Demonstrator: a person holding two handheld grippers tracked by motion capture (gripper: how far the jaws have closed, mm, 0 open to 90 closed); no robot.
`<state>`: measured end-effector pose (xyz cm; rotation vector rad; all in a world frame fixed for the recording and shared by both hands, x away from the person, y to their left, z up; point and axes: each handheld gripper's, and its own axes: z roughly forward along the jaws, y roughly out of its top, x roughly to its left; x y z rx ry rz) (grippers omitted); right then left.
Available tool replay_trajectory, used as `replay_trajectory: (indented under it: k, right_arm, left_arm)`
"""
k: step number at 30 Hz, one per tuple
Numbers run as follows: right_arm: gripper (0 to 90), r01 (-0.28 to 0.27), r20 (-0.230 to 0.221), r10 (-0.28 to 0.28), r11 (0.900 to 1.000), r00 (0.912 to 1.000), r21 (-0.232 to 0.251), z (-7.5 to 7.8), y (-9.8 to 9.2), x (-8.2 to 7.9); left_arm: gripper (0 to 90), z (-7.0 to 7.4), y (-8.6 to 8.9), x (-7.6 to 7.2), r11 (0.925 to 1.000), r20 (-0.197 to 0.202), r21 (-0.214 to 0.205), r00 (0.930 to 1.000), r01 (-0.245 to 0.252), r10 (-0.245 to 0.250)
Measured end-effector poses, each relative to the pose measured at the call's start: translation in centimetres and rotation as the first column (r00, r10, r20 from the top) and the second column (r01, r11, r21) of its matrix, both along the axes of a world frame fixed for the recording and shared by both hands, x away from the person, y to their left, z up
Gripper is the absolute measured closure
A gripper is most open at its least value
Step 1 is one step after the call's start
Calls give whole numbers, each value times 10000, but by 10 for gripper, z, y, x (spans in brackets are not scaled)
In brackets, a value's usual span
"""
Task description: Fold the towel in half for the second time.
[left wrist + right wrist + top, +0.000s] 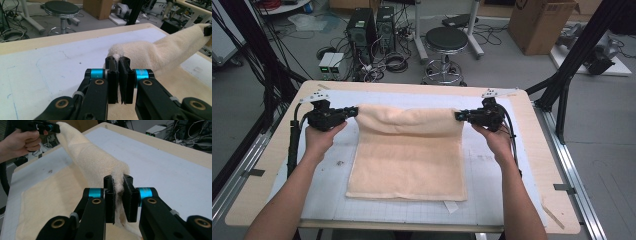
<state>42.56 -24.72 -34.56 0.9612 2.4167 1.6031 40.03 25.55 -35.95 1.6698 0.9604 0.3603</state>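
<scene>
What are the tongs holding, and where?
Both tongs hold the towel. The left tongs pinch one far corner, the right tongs the other, lifting that edge off the table.

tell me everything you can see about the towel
The towel is pale peach terry cloth, soft and fluffy. Most of it lies flat on the white gridded mat; its far edge is lifted and pulled back over itself, sagging between two pinched corners. The left gripper and right gripper are each clamped on one corner.

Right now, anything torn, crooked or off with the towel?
Nothing stands out. The towel looks intact, its far edge lifted evenly by the left gripper and right gripper, one corner each; a small white tag pokes out at its near edge.
</scene>
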Motion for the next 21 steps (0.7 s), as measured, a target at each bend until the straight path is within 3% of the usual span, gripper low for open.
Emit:
replay_trajectory:
  k: [13,21]
  right_arm:
    - [822,-352,143,351,9993,9993,100,-1,1,-16]
    - [822,-544,159,544,9985,9984,-55,-2,0,-35]
  left_arm:
    - [859,-10,9,-20,9994,69,-309,9998,167,-165]
    - [858,-17,13,-40,9986,241,-365,9990,388,-380]
